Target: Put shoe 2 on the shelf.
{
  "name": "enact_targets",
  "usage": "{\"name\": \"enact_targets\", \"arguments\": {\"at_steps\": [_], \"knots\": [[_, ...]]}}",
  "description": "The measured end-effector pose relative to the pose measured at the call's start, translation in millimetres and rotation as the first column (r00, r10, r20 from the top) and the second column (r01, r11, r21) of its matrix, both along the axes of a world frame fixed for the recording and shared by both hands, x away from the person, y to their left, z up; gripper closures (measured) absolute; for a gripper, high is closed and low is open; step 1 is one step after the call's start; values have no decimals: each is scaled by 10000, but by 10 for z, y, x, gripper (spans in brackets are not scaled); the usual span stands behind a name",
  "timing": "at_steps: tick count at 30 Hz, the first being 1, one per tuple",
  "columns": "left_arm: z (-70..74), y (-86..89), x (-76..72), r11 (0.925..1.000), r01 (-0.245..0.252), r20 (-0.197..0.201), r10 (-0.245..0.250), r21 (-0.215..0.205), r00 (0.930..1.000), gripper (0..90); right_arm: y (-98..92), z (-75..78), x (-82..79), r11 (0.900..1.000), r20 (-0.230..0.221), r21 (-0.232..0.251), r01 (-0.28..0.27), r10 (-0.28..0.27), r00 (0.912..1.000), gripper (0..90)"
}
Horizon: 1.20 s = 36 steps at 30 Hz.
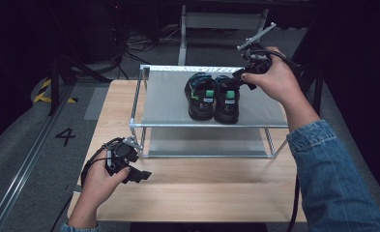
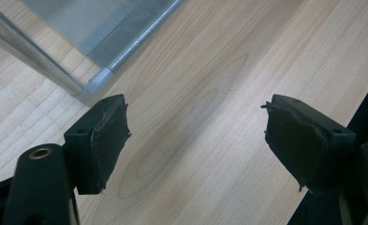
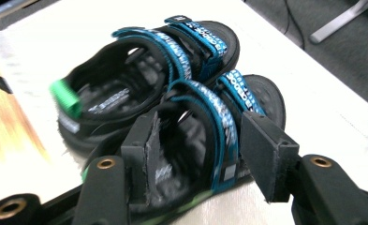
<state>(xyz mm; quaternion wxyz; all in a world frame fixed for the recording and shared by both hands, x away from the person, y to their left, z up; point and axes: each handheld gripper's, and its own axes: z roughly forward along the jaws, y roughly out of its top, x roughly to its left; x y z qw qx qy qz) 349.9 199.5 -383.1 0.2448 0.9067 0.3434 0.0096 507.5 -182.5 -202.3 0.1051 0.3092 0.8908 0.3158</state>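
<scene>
A pair of black sandals with blue straps and green heel tabs stands side by side on the top shelf of a low metal rack [image 1: 168,104], toes pointing away from the person. The right-hand sandal [image 1: 226,104] sits touching its mate, the left-hand sandal [image 1: 200,100], near the shelf's middle. The right gripper [image 1: 240,77] hovers just at the right-hand sandal's far end, its jaws standing apart; in the right gripper view they straddle that sandal's strapped side without the pads pressing on it, so the shoe looks released rather than held. The left gripper [image 1: 140,175] waits well apart, low over the wooden table [image 1: 202,193] by the rack's near left corner, jaws wide with only bare tabletop between them.

Judged from how things lie, the placing seems done: both sandals rest squarely on the shelf, and what is left appears to be drawing the right hand clear. The lower shelf is largely hidden beneath the upper one, so whether anything lies there cannot be told. The lettering on the straps is too blurred to read, and the near sandal's heel is cut off behind the right gripper's jaws in its own view.
</scene>
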Motion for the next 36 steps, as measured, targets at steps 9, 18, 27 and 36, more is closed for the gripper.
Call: {"name": "enact_targets", "arguments": {"at_steps": [9,18,27,36], "knots": [[7,13,-10,9999,-128,-41,128,13,9999,220,-297,72,-535,9992,360,387,-127,113,9993,460],[9,-16,0,9999,-76,-55,76,119,10000,220,-715,-226,-1074,9993,30,376,-33,31,10000,465],[-2,-27,-11,9998,-73,-69,74,211,9999,220,-1104,-792,-1427,9977,-380,519,428,-409,9984,466],[-29,-41,0,9995,-146,10,146,293,9999,218,-1276,-1479,-1564,9939,-573,772,786,-743,9956,443]]}}
